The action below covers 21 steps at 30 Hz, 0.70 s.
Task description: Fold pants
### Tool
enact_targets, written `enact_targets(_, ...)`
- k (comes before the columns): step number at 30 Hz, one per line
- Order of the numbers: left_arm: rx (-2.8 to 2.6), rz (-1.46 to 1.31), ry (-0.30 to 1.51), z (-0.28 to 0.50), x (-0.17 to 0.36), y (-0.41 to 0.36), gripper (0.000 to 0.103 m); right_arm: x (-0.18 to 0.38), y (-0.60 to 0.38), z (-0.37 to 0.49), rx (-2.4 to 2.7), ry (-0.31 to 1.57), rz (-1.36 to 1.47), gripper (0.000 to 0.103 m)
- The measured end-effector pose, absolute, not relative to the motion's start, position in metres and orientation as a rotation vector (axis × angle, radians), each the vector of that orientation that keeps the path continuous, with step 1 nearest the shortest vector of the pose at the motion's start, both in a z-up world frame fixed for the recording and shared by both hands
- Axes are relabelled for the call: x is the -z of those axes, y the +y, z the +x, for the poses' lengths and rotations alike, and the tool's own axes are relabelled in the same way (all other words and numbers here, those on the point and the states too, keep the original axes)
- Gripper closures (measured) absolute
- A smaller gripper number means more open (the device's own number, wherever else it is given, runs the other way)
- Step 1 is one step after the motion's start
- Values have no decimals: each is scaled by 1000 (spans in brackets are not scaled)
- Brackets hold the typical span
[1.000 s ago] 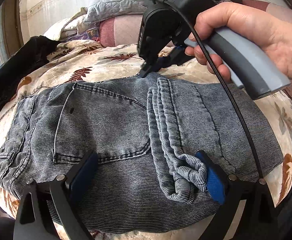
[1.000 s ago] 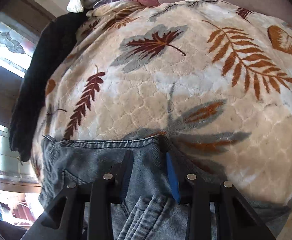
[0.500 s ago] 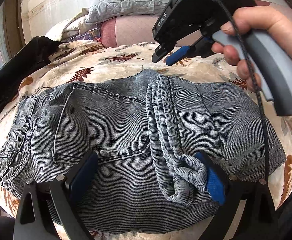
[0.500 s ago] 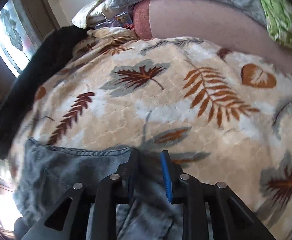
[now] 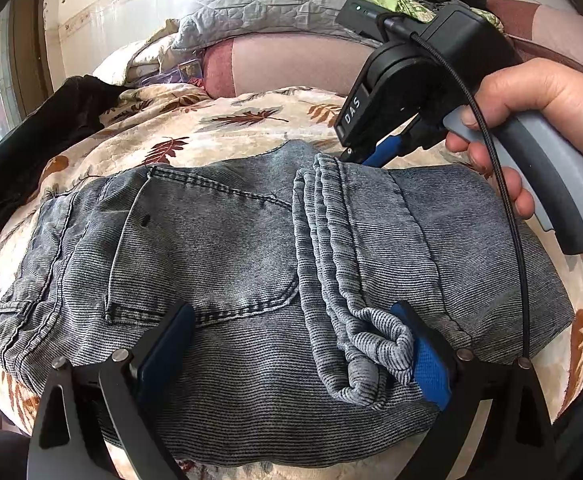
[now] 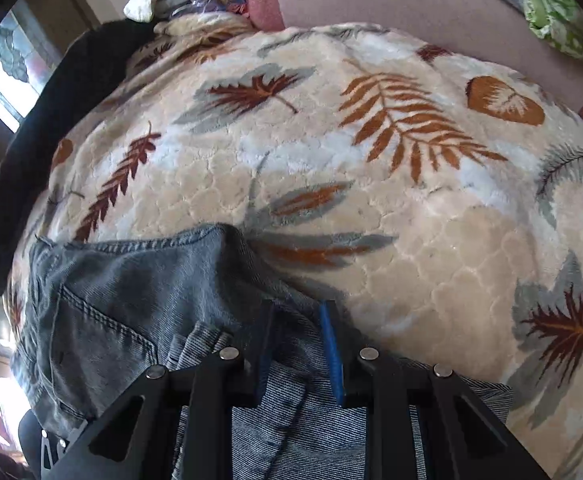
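Two grippers: both were on the pants, one at each edge of the fold.
Pants [image 5: 227, 264]: lay folded on the leaf-print blanket [image 6: 371, 168], flat across the middle of the bed.
Long axis: ran side to side in my left wrist view, waistband end at the left, folded end at the right.
Hems: the leg cuffs [image 5: 355, 320] lay on top, as a band from the far edge to the near edge, crossing the long axis.
Look: grey-blue washed denim, fine ribbed weave, back pocket [image 5: 195, 256] face up with dark stitching, one small dark spot on it.
Cuff end: bunched and curled over at the near edge, not flat.
Left gripper [image 5: 295, 356]: fingers spread wide over the near edge of the pants, blue pads [image 5: 431, 368] showing, right pad touching the curled cuff, nothing clamped.
Right gripper [image 6: 297, 350]: fingers close together but with a gap between them, low over the far edge of the pants where the cuffs end; denim lay in that gap, and I could not tell if it was pinched.
Right hand [image 5: 531, 120]: wrapped the grey handle, finger on the trigger.
Around: dark garment [image 5: 23, 140] lay along the left of the blanket, quilted bedding [image 5: 259, 8] was piled at the far wall.
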<state>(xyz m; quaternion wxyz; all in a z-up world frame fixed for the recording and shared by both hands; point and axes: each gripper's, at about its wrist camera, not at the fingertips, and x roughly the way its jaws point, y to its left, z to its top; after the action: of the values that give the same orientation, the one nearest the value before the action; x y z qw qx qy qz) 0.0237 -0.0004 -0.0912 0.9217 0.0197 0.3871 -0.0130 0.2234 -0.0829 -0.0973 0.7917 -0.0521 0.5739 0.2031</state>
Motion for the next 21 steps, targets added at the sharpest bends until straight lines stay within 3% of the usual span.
enact_targets(6, 26, 40, 794, 24, 91, 0, 5, 92, -84, 224, -448, 1190, -135, 77)
enact_targets(9, 26, 41, 794, 25, 91, 0, 5, 96, -77, 221, -461, 1202, -210, 65)
enact_targets(11, 26, 41, 794, 25, 91, 0, 5, 102, -77, 222, -467, 1211, -205, 66)
enact_targets(12, 26, 41, 794, 25, 91, 0, 5, 104, -77, 224, -467, 1216, -190, 68)
enact_targets(14, 26, 42, 792, 26, 91, -1, 5, 103, -79, 226, -458, 1214, -174, 96)
enact_targets(15, 25, 43, 791, 26, 91, -1, 5, 102, -79, 226, -444, 1206, -182, 100)
enact_targets(21, 24, 42, 791, 27, 91, -1, 5, 102, -102, 228, -294, 1160, -171, 103)
